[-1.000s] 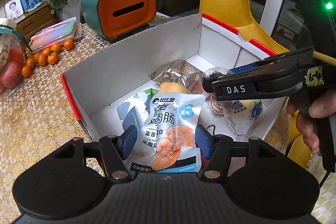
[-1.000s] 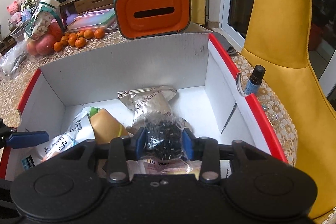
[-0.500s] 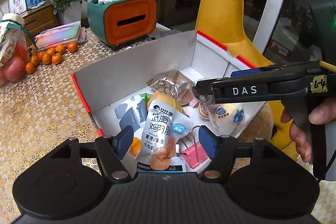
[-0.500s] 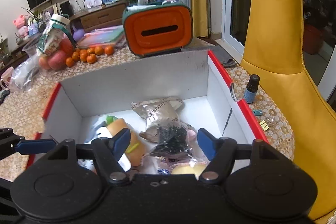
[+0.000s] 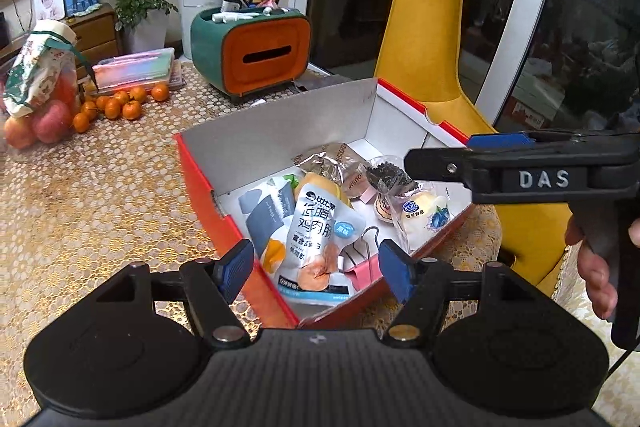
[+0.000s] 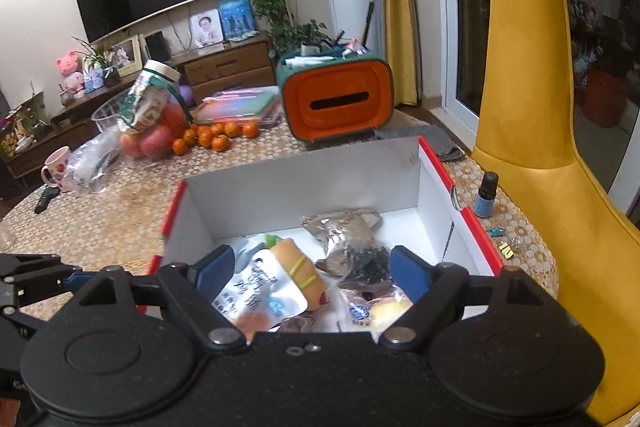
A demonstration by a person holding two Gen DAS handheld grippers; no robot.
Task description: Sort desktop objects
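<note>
A red-rimmed white box (image 5: 200, 183) holds the sorted items: a white chicken-sausage packet (image 5: 316, 227), a silver pouch (image 6: 344, 227), a carrot-shaped toy (image 6: 296, 267), a clear bag of black bits (image 6: 370, 261) and a wrapped bun (image 5: 420, 213). My left gripper (image 5: 316, 271) hovers open above the box's near corner with nothing between its pads. My right gripper (image 6: 312, 267) hangs above the box's near side. Its jaws are opening and grip nothing; the bag of black bits lies below them. In the left wrist view the right gripper (image 5: 438, 151) comes in from the right, held by a hand.
An orange and green organiser (image 5: 256, 55) stands behind the box. Tangerines (image 5: 120, 105) and a bag of apples (image 5: 40, 95) lie at the far left. A small dark bottle (image 6: 486, 195) and tiny clips (image 6: 506, 249) sit right of the box, by a yellow chair (image 6: 532, 107).
Both grippers have risen and drawn back from the box. The right one let go of the bag of black bits and opened wide. The left pads came away from the white packet.
</note>
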